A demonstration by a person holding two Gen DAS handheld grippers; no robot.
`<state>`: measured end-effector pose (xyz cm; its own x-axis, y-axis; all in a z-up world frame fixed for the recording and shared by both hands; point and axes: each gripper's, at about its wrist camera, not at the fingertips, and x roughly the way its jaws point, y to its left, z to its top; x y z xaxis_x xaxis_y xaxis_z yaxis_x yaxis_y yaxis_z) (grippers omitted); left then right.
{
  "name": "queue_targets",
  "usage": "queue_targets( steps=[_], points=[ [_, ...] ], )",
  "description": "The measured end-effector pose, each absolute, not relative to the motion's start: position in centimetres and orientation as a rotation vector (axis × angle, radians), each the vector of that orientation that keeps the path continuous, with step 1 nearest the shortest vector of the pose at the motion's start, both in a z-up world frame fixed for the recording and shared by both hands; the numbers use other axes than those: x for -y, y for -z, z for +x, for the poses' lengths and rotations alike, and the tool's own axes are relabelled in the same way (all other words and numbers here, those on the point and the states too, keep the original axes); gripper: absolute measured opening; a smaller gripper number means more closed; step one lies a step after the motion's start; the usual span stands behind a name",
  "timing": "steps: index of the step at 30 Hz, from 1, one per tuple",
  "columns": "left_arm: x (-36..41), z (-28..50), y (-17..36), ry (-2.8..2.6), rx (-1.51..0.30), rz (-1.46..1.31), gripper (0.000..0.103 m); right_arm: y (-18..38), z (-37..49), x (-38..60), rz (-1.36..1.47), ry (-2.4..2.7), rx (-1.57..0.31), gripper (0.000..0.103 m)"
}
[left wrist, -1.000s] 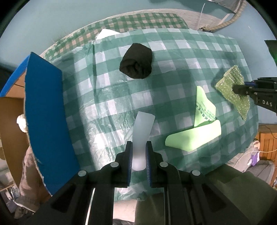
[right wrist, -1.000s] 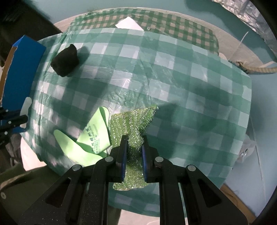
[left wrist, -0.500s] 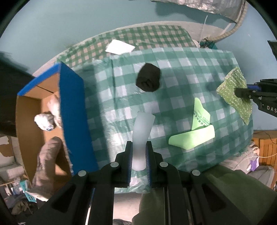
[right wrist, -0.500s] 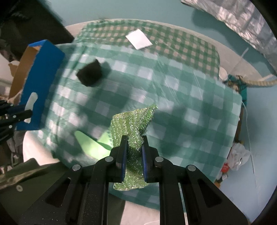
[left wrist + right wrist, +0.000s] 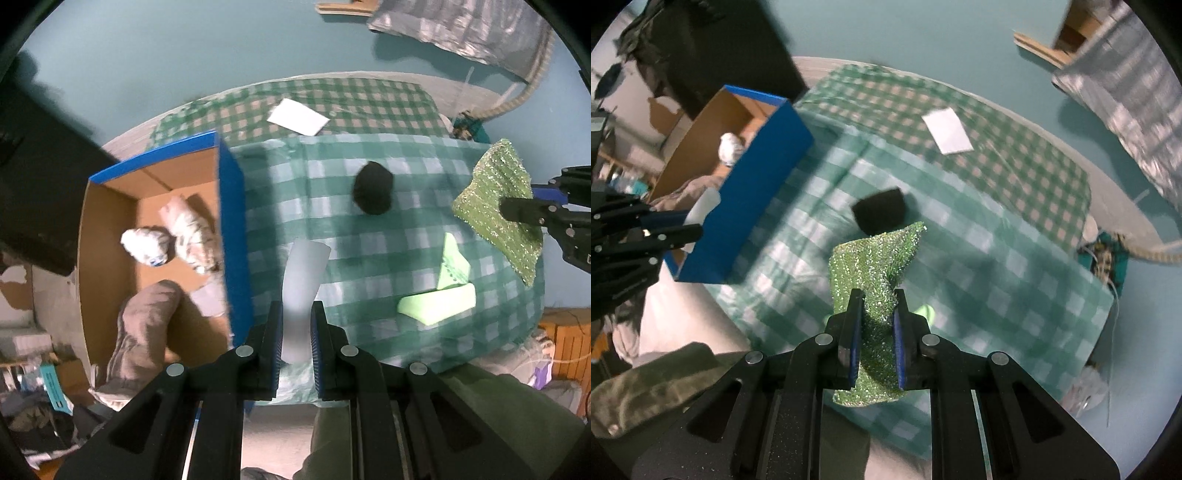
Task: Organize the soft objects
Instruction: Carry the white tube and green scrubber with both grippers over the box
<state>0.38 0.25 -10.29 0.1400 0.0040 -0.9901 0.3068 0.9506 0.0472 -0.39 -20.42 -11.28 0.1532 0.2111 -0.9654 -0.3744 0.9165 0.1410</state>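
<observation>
My left gripper (image 5: 295, 314) is shut on a pale white strip (image 5: 303, 284), held high above the green checked tablecloth (image 5: 406, 229) beside the blue-sided cardboard box (image 5: 231, 229). My right gripper (image 5: 876, 302) is shut on a sparkly green cloth (image 5: 871, 258), also lifted off the table; the same green cloth (image 5: 495, 206) shows at the right of the left wrist view. A black bundle (image 5: 373, 188) and a lime green sock (image 5: 439, 302) lie on the tablecloth. In the right wrist view the black bundle (image 5: 879, 216) sits just beyond the cloth.
Inside the box lie white rolled items (image 5: 147, 245), a patterned bundle (image 5: 192, 232) and a brown cloth (image 5: 144, 328). A white paper (image 5: 299, 116) rests at the table's far side. A silver-wrapped thing (image 5: 1126, 81) and a rope (image 5: 517, 99) lie on the teal floor.
Both grippers have risen with their items, so the table looks smaller. The box's inside has come into view on the left. The right gripper has swung toward the box.
</observation>
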Motion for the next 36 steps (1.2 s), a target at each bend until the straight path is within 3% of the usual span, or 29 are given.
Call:
queue_targets(
  steps=[22, 36],
  points=[
    [-12.0, 1.3, 11.6, 0.009, -1.453, 0.075, 0.014, 9.5, 3.7, 4.2, -0.289, -0.651, -1.296, 0.013],
    [-15.6, 1.8, 13.5, -0.048, -1.489, 0.016, 0.014, 9.9, 5.9, -3.7, -0.317, -0.725, -1.304, 0.013]
  ],
)
